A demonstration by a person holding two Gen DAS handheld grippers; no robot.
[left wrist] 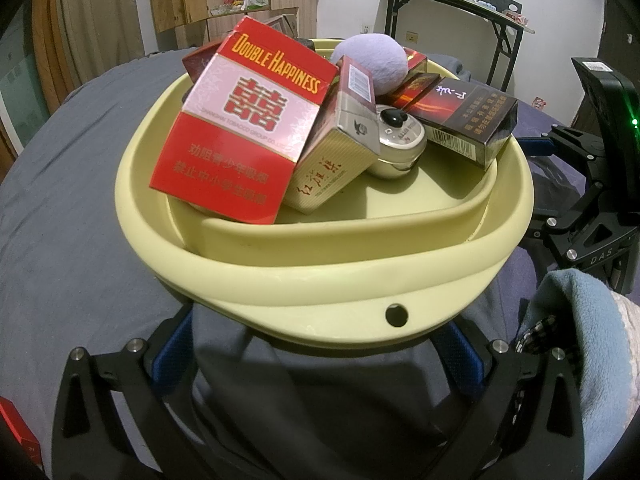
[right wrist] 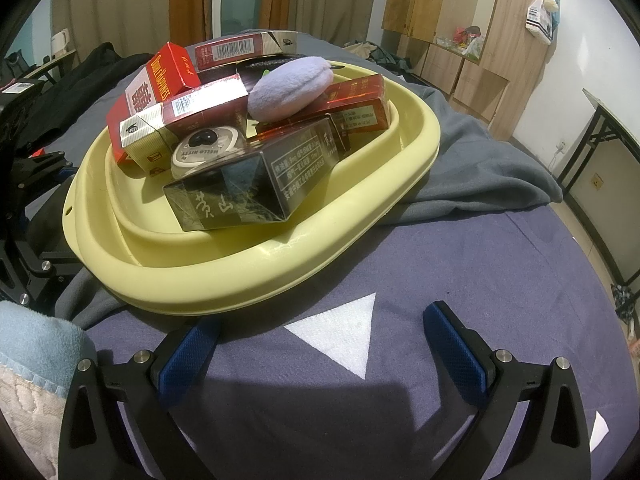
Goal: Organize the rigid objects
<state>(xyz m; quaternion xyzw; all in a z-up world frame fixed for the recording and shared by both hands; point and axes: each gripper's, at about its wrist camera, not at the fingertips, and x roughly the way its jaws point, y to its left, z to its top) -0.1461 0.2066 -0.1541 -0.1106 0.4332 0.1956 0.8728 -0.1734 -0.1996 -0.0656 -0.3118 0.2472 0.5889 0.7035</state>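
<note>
A pale yellow basin (left wrist: pixel 320 276) (right wrist: pixel 240 280) sits on the bed. It holds a red Double Happiness box (left wrist: pixel 248 120) (right wrist: pixel 148 88), a gold box (left wrist: pixel 336 160), a round Hello Kitty tin (left wrist: pixel 396 140) (right wrist: pixel 208 148), a dark box (left wrist: pixel 464 116) (right wrist: pixel 248 184), more red boxes and a purple plush (left wrist: pixel 372 60) (right wrist: pixel 292 88). My left gripper (left wrist: pixel 316 346) is open, its blue pads (left wrist: pixel 172 352) reaching under the basin's near rim. My right gripper (right wrist: pixel 320 336) is open over the sheet, just short of the basin.
The right gripper's body (left wrist: pixel 592 184) stands beside the basin. A blue towel (left wrist: pixel 576 344) lies close at the right, a red box (left wrist: pixel 16 428) at the lower left edge. A grey blanket (right wrist: pixel 480 176) is bunched behind the basin. A white triangle (right wrist: pixel 344 332) marks the sheet.
</note>
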